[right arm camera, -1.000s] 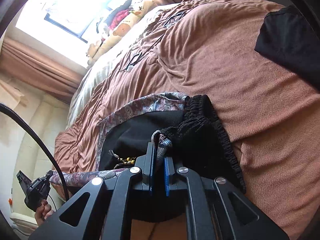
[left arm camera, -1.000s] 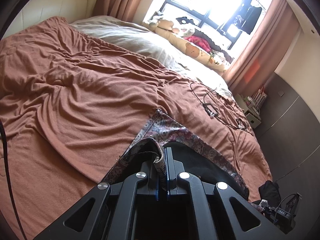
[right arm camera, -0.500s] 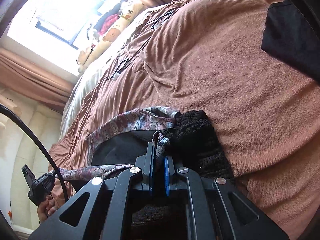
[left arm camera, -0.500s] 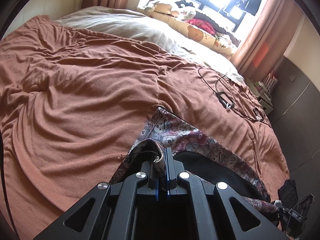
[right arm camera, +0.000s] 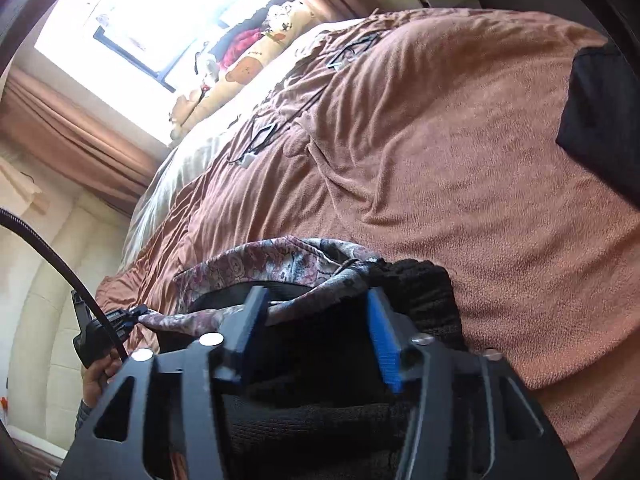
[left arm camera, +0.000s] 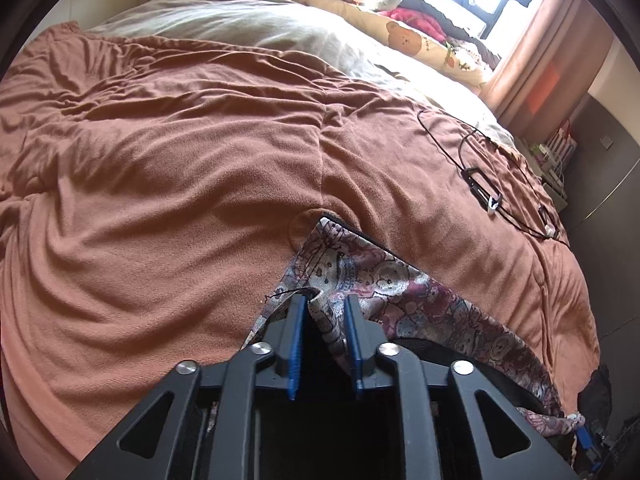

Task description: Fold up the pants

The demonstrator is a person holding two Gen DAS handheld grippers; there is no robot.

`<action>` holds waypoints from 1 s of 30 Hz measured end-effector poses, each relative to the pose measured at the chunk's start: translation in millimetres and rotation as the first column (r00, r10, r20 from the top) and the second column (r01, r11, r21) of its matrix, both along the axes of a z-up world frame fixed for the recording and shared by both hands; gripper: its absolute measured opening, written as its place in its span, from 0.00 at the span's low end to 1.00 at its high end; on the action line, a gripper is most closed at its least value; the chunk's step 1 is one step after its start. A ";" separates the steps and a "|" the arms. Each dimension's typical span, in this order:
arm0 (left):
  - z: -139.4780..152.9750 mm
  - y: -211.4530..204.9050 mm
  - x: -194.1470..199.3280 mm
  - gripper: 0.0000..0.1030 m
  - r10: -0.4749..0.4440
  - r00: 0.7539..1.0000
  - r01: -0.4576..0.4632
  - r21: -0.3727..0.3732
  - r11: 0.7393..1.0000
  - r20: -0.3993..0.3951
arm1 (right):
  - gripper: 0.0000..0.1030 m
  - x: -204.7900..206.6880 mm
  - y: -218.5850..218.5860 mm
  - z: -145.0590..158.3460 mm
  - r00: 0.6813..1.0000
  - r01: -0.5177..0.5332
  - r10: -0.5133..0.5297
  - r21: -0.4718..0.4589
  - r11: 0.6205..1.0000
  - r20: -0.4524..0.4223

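The pants [left arm camera: 384, 280] are patterned in pink and grey with a black lining and a black ribbed waistband [right arm camera: 424, 292]. They lie folded on the brown bedspread [left arm camera: 180, 184]. My left gripper [left arm camera: 322, 308] is open, its blue pads apart, with a hem fold of the pants loose between them. My right gripper [right arm camera: 316, 300] is open wide above the waistband end, with patterned cloth [right arm camera: 288, 264] lying between the fingers. The other gripper [right arm camera: 104, 328] shows at the left of the right wrist view, by the far corner of the pants.
A black cable with small clips [left arm camera: 480, 188] lies on the bedspread to the right. Pillows and soft toys [left arm camera: 404, 36] sit under the window. A black garment [right arm camera: 600, 128] lies at the bed's far right edge. A nightstand [left arm camera: 554, 160] stands beside the bed.
Both grippers have opened and let go of the pants, which now lie on the bedspread. Both moved lower toward the bed.
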State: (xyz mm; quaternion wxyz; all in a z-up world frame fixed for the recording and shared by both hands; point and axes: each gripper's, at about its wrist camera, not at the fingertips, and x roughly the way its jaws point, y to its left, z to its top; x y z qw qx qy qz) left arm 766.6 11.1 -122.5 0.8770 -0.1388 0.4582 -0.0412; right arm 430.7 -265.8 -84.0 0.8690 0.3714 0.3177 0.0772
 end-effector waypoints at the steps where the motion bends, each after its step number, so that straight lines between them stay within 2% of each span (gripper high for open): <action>1: 2.0 1.3 -2.0 0.42 0.001 1.000 -0.001 0.017 1.000 0.013 | 0.70 -4.4 0.3 5.0 1.000 0.013 -0.012 -0.026 1.000 0.019; 2: 4.4 2.6 -4.6 0.46 -0.001 1.000 0.000 0.037 0.999 0.029 | 0.70 -7.8 1.2 9.8 0.999 0.014 -0.012 -0.047 0.999 0.036; 4: 6.5 5.1 -8.1 0.46 -0.019 0.999 0.016 0.074 0.997 0.036 | 0.70 -12.8 5.1 14.5 0.999 0.007 -0.003 -0.090 0.996 0.048; 7: 3.8 6.8 -10.7 0.46 -0.066 0.998 0.064 0.113 0.991 0.013 | 0.70 -16.8 13.3 16.3 0.999 0.019 -0.013 -0.182 0.983 0.034; 12: -9.8 -1.8 -10.9 0.46 -0.148 0.988 0.153 0.203 0.967 -0.037 | 0.70 -16.8 25.9 16.8 0.999 0.032 -0.043 -0.337 0.941 -0.025; 19: -30.1 -24.7 2.9 0.46 -0.231 0.972 0.237 0.258 0.937 -0.052 | 0.70 6.9 37.9 4.8 0.992 -0.022 -0.028 -0.385 0.923 -0.125; 26: -52.9 -38.2 29.0 0.46 -0.266 0.962 0.274 0.307 0.911 -0.068 | 0.70 28.7 35.8 0.5 0.987 -0.059 -0.008 -0.403 0.914 -0.163; 30: -63.7 -38.1 42.9 0.46 -0.264 0.962 0.272 0.288 0.918 -0.065 | 0.70 35.8 35.5 -6.6 0.985 -0.064 -0.007 -0.403 0.913 -0.170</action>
